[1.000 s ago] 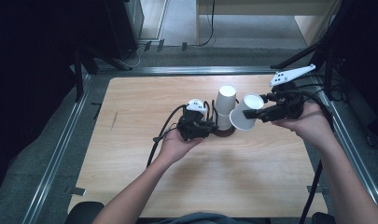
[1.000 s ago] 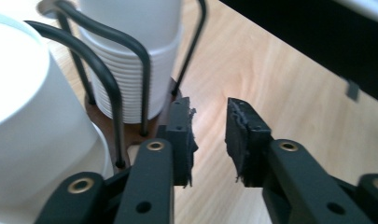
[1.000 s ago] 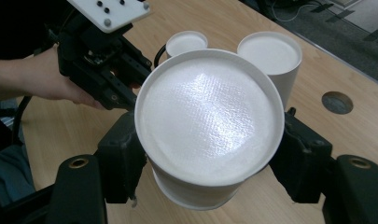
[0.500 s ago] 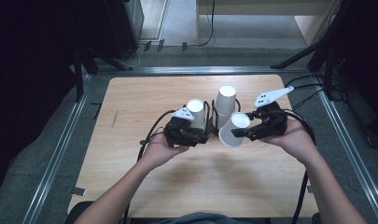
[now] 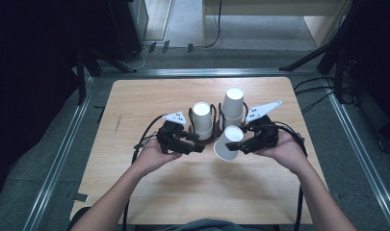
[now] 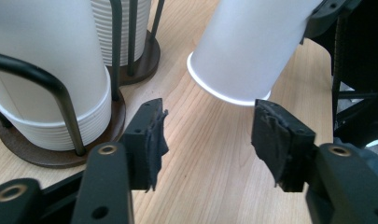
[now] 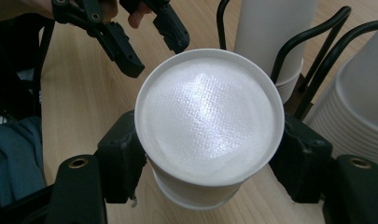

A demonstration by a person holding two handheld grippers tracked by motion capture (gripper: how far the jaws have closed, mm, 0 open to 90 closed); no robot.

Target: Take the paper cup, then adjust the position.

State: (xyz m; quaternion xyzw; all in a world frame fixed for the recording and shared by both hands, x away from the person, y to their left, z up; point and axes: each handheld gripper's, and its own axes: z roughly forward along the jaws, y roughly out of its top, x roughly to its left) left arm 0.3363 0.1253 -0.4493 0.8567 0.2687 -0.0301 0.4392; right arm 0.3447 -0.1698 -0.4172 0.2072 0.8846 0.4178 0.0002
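Note:
A single white paper cup [image 5: 228, 143] hangs bottom-up and tilted just above the table, and my right gripper [image 5: 237, 143] is shut on it. Seen from the right gripper view, the cup's base [image 7: 207, 116] faces the camera between the right gripper [image 7: 210, 158] pads. My left gripper [image 5: 198, 143] sits to the cup's left, pointing at it. Its jaws have just been opening and stand open, with nothing between them. In the left gripper view the cup [image 6: 247, 46] lies ahead of the left gripper [image 6: 210, 126], apart from the pads.
Two dark wire cup holders stand mid-table behind the grippers. The left one holds a short stack of cups [image 5: 202, 120], the right one a taller stack [image 5: 232, 107]. The wooden table [image 5: 149, 101] has metal rails along its sides.
My right gripper has come down and leftward with the cup. My left gripper has drawn back from the left stack toward the person, and its jaws have opened wider.

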